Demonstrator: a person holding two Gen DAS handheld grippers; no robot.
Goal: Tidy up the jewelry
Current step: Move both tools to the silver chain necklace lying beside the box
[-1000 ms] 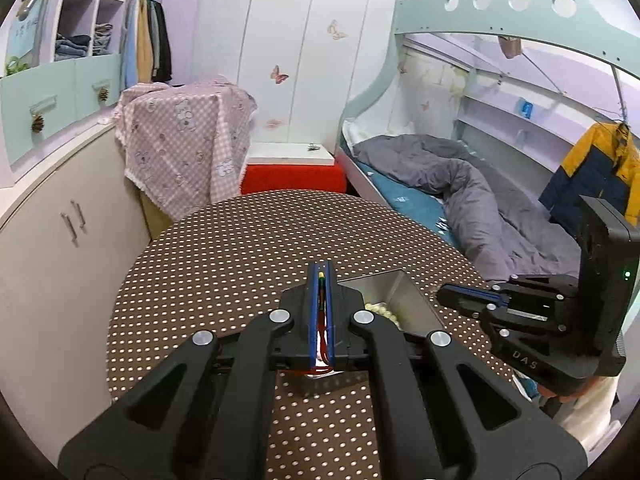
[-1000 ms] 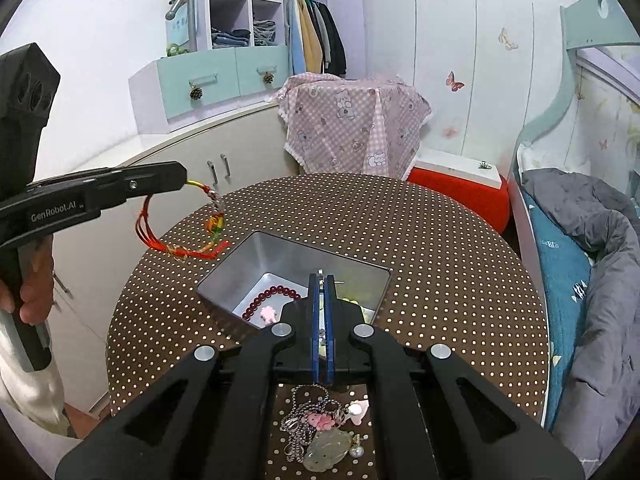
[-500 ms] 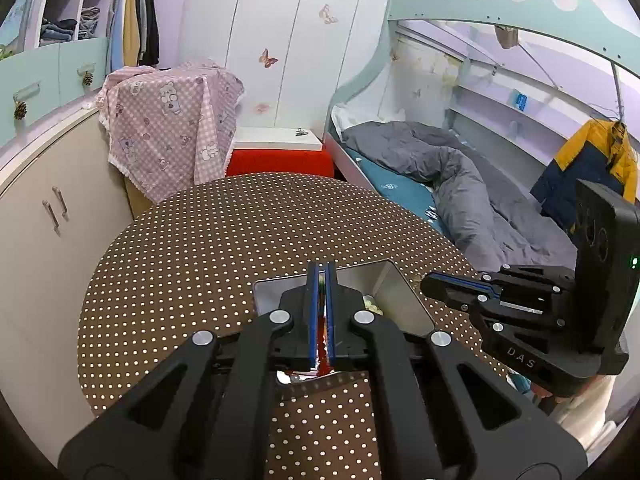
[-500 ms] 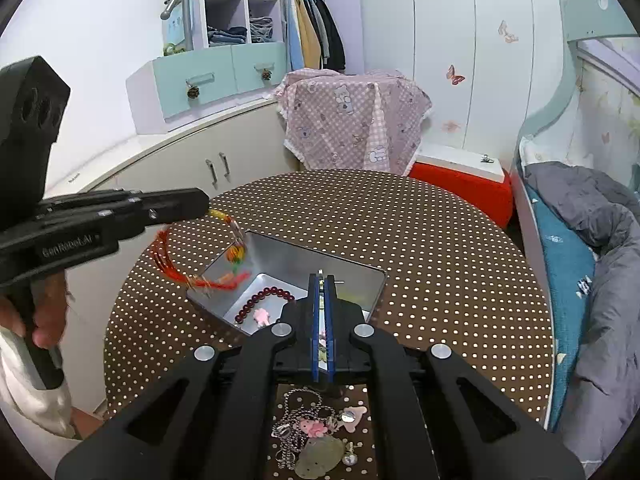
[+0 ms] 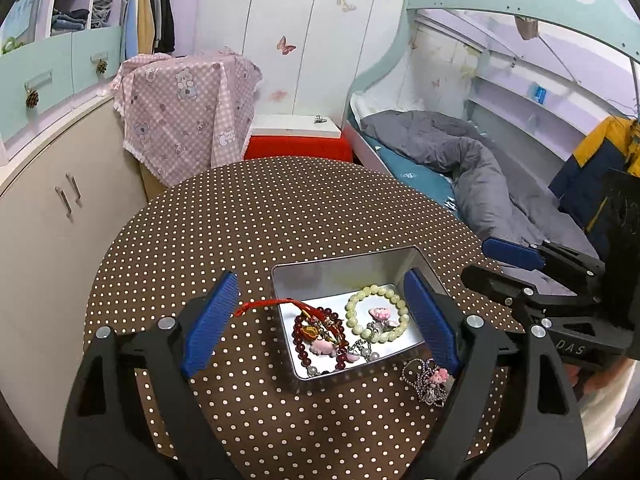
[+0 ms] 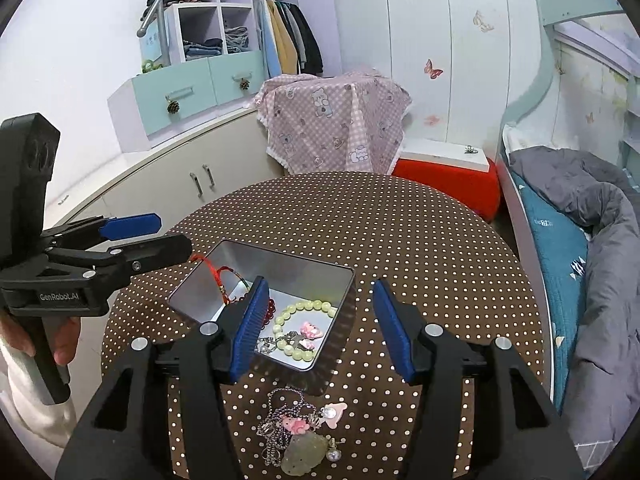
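Observation:
An open metal tin (image 5: 340, 258) (image 6: 280, 254) sits on the dotted round table. In it lie a dark red bead bracelet (image 5: 300, 340), a pale green bead bracelet (image 5: 376, 312) (image 6: 304, 312) and small pink charms. A red cord bracelet (image 5: 272, 304) (image 6: 212, 276) lies loose, its cord draped over the tin's left rim. My left gripper (image 5: 320, 284) (image 6: 172, 234) hovers over the tin, its jaws opening with nothing pressed between the pads. My right gripper (image 6: 320, 286) (image 5: 480, 266) is also opening and holds nothing. A chain necklace with pink charms and a jade pendant (image 6: 300, 428) (image 5: 428, 380) lies on the table near it.
The brown dotted table (image 5: 280, 208) has bare cloth beyond the tin. A cabinet (image 6: 168, 184) stands to the left, a pink checked cover (image 5: 188, 108) and a red box (image 5: 296, 148) behind, and a bed with a grey quilt (image 5: 460, 160) to the right.
Both grippers went from shut to open. The left one sank towards the tin and let go of the red cord bracelet, which now lies across the tin's rim.

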